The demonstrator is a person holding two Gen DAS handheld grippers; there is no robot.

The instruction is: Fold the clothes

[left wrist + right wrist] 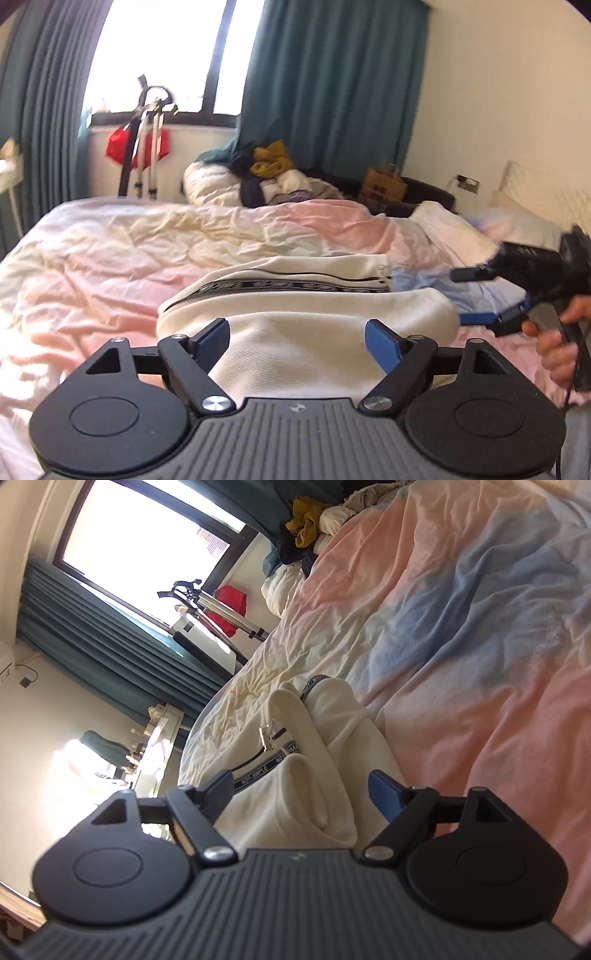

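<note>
Cream jacket (295, 321) with a black zip and a printed "NOT-SIMPLE" tape trim lies on the pastel duvet (92, 258), near the bed edge closest to the person. It looks partly folded: fabric is doubled over in thick rolled layers, one rounded fold toward the right gripper, zip line exposed on top. Judgement: roughly mid-task, at least one fold in, bundle not yet squared or flattened; final fold and tidy-up remain. The unsorted clothes pile (269, 173) at the far side of the bed suggests more garments are waiting

Long axis of the bundle runs left-right across the left wrist view, parallel to the near bed edge; zip and tape trim follow that axis, with the zip pull (266, 734) at the end nearer the right gripper. Which end is collar or hem: cannot tell

Left gripper (295, 338): jaws spread wide, straddling the near fold of the jacket, nothing clamped. Right gripper (300, 794): jaws also apart, jacket fabric between them but not pinched; from the left wrist view it sits at the bundle's right end, hand (557, 343) on its handle

Beyond: teal curtains (332, 92), bright window, garment steamer stand (147, 140) by the sill
</note>
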